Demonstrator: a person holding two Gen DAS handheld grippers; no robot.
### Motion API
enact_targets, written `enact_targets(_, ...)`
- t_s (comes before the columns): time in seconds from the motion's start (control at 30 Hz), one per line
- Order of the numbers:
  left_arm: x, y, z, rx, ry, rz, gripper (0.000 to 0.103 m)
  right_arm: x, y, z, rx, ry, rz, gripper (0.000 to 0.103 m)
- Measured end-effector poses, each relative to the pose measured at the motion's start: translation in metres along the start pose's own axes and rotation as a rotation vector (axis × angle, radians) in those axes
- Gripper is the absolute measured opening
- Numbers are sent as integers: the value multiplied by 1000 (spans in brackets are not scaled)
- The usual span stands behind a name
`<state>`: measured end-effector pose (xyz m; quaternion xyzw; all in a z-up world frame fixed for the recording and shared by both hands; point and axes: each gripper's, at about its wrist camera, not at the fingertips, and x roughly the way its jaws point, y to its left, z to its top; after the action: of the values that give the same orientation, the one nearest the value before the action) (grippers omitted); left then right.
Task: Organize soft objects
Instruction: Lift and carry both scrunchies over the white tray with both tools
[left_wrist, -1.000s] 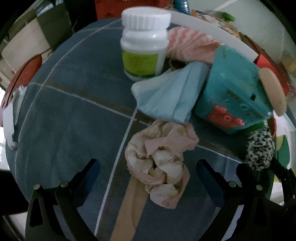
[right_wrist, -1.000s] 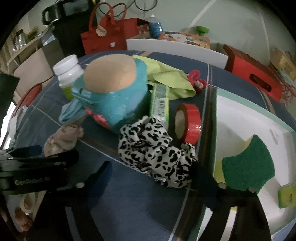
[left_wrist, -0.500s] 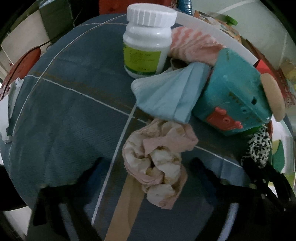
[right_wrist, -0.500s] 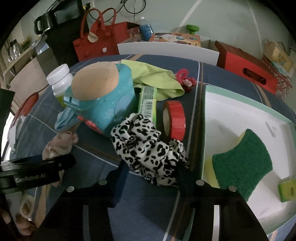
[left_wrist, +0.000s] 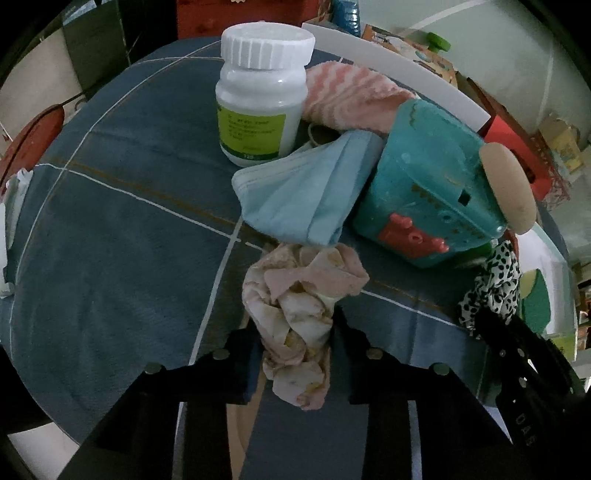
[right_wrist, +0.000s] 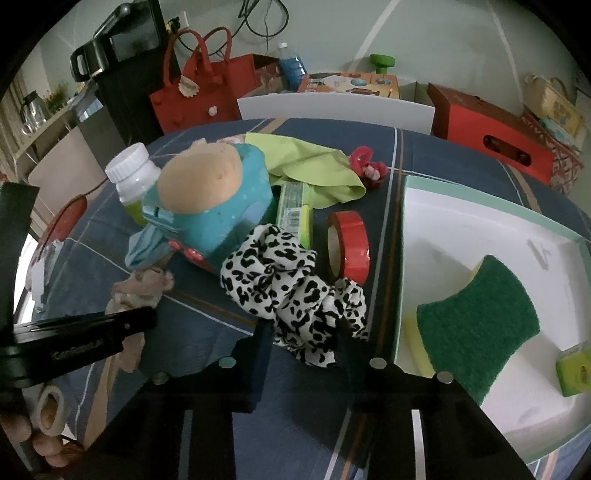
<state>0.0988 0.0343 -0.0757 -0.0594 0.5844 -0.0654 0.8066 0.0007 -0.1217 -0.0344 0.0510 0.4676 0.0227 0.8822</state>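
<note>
My left gripper (left_wrist: 295, 332) is shut on a crumpled pink cloth (left_wrist: 299, 295) that lies on the blue tablecloth; the cloth also shows in the right wrist view (right_wrist: 138, 291). My right gripper (right_wrist: 304, 332) is shut on a leopard-print scrunchie (right_wrist: 284, 280), also seen at the right of the left wrist view (left_wrist: 491, 288). A light blue face mask (left_wrist: 306, 192), a pink striped sock (left_wrist: 351, 99) and a lime green cloth (right_wrist: 314, 170) lie further back. A white tray (right_wrist: 480, 229) holds a green sponge (right_wrist: 480, 325).
A white pill bottle (left_wrist: 262, 92), a teal toy (left_wrist: 432, 184), a red tape roll (right_wrist: 349, 247), a green stick pack (right_wrist: 295, 210) and a red hair clip (right_wrist: 369, 166) crowd the table. Red bag (right_wrist: 199, 96) and boxes stand behind.
Both grippers went from wide open to shut: the left closed on the pink cloth, the right closed on the leopard scrunchie. Both moved slightly forward.
</note>
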Motion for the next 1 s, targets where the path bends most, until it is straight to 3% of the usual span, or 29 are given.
enact_targets(1.0,-74,17,-15,-6,-132,-102,30,-44,-8,-2,38,-101,23,33)
